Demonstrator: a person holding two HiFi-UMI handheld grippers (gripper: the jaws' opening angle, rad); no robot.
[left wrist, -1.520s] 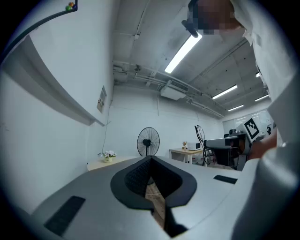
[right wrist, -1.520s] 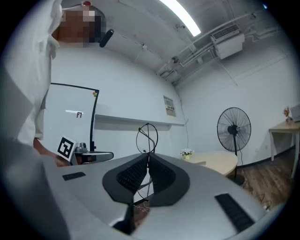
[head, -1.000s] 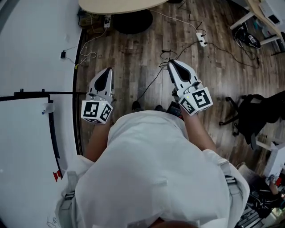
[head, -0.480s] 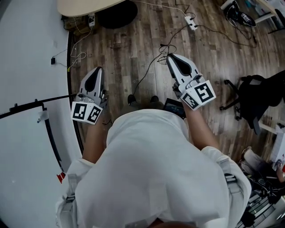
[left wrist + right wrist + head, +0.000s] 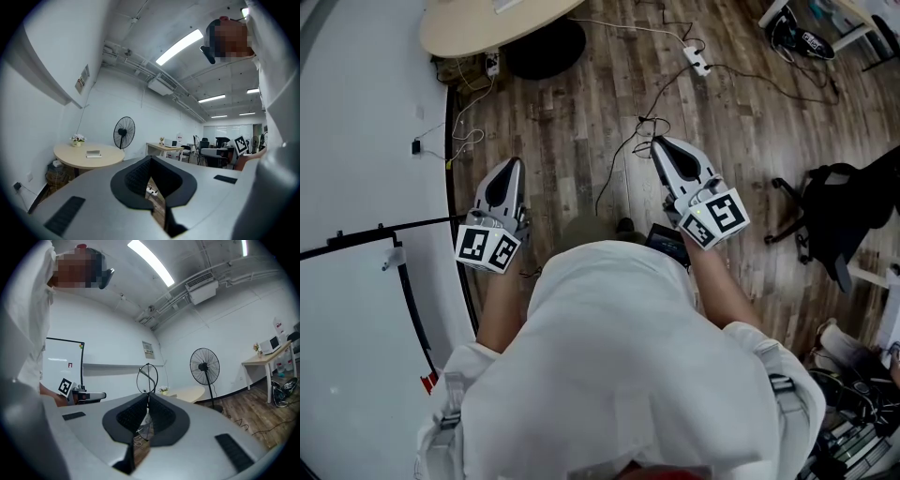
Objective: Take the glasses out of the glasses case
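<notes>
No glasses case or glasses can be made out with certainty in any view. In the head view my left gripper (image 5: pixel 511 165) and right gripper (image 5: pixel 660 142) are held out in front of the person's white shirt, above a wooden floor (image 5: pixel 581 122). Each one's jaws meet at the tips with nothing between them, as the left gripper view (image 5: pixel 151 158) and the right gripper view (image 5: pixel 148 394) show. A round beige table (image 5: pixel 89 158) stands ahead with a small flat object (image 5: pixel 93 153) on it, too small to identify.
A white wall and whiteboard (image 5: pixel 356 328) run along the left. Cables and a power strip (image 5: pixel 698 64) lie on the floor ahead. A black office chair (image 5: pixel 844 211) is at the right. A standing fan (image 5: pixel 123 133) and desks stand beyond the table.
The view has shifted, and more of the round table shows at the top left. Both grippers stay shut and held out in front of the body, the left one slightly higher in the picture.
</notes>
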